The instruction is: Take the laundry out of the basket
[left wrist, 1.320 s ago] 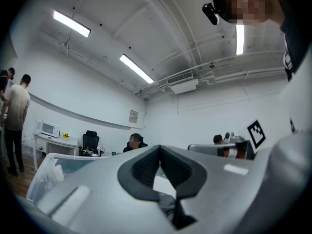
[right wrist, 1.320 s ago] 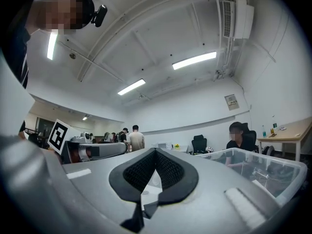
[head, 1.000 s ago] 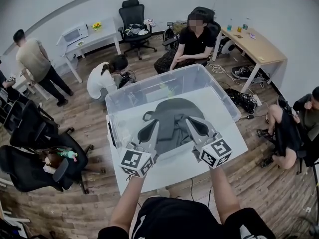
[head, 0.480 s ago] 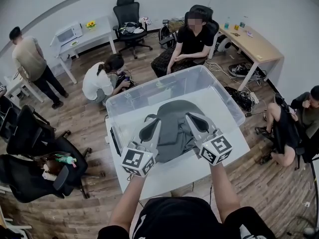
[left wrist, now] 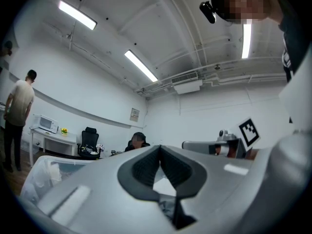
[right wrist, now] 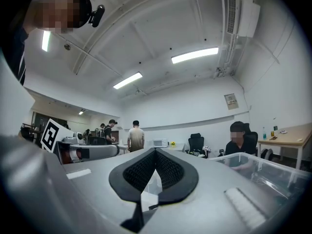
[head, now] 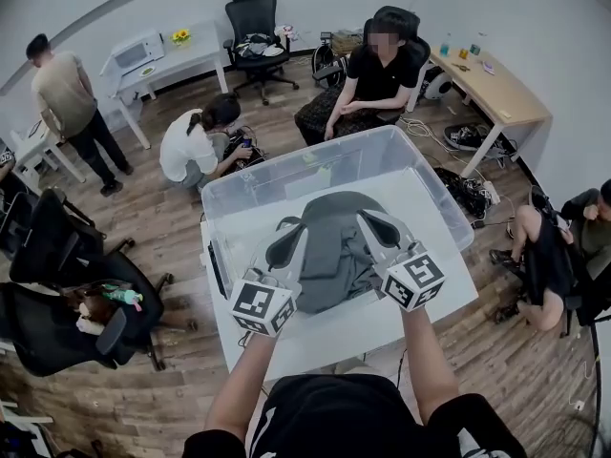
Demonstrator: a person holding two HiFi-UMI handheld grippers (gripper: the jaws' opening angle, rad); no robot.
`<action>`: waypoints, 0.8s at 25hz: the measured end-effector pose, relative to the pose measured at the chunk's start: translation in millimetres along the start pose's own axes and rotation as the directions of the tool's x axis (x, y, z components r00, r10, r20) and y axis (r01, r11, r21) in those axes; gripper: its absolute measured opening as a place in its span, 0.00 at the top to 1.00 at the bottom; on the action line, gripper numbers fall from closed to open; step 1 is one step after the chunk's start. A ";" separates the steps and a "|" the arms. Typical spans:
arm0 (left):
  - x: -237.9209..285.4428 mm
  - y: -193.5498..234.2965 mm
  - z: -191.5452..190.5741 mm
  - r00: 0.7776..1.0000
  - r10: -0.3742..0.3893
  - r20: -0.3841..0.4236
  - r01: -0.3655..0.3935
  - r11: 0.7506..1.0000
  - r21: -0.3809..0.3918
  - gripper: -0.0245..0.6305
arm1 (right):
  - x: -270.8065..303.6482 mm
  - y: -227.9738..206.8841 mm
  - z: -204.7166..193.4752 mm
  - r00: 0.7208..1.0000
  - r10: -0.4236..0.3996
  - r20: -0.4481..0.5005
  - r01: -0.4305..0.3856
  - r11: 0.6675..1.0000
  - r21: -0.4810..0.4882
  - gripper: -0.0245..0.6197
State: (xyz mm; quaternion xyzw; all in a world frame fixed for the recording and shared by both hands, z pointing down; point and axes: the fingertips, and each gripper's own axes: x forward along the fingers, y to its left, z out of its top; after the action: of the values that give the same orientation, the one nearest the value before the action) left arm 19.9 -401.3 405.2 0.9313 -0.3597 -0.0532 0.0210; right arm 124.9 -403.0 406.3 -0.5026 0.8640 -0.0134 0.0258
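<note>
Currently my left gripper [head: 292, 231] and right gripper [head: 370, 221] are both closed tip-to-tip over the dark garment [head: 329, 256] in the clear basket [head: 258, 184], so withdrawing risks leaving it uncaught or snagging the rim.

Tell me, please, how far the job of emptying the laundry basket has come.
Done: nothing yet; no laundry shows on the white table outside the clear basket. In hand: the left gripper and right gripper, jaws shut, appear to pinch the dark garment, not yet clear of the basket. Left: bring it over the rim and set it down.
</note>
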 end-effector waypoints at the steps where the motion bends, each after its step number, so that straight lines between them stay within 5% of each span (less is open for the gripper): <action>1: 1.5 0.7 0.1 1.000 0.012 0.000 -0.012 1.000 -0.002 0.95 | 1.9 -3.0 -1.5 1.000 0.015 -0.010 -0.015 1.000 0.002 0.96; 5: 5.7 1.3 -2.2 0.998 0.063 -0.006 -0.063 0.998 0.000 0.95 | 14.5 -17.1 -18.2 0.992 0.066 -0.110 -0.069 0.997 -0.025 0.96; 8: 9.1 1.9 -3.1 0.996 0.095 -0.005 -0.094 0.996 0.003 0.95 | 28.4 -28.6 -47.7 0.959 0.101 -0.266 -0.126 0.989 -0.080 0.96; 13: 12.3 6.1 -4.4 0.991 0.134 -0.007 -0.134 0.991 0.013 0.95 | 51.4 -50.8 -114.4 0.839 0.127 -0.529 -0.241 0.958 -0.153 0.96; 20: 6.1 23.2 -1.5 0.979 0.203 0.009 -0.203 0.979 0.032 0.95 | 66.6 -51.1 -175.1 0.673 0.209 -0.709 -0.411 0.903 -0.124 0.96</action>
State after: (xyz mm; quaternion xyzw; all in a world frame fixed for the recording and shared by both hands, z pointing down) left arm 9.1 -422.6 408.0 0.8898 -0.4537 -0.0474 0.0102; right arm 126.2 -486.6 581.6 -0.3051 0.8787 -0.0724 -0.3600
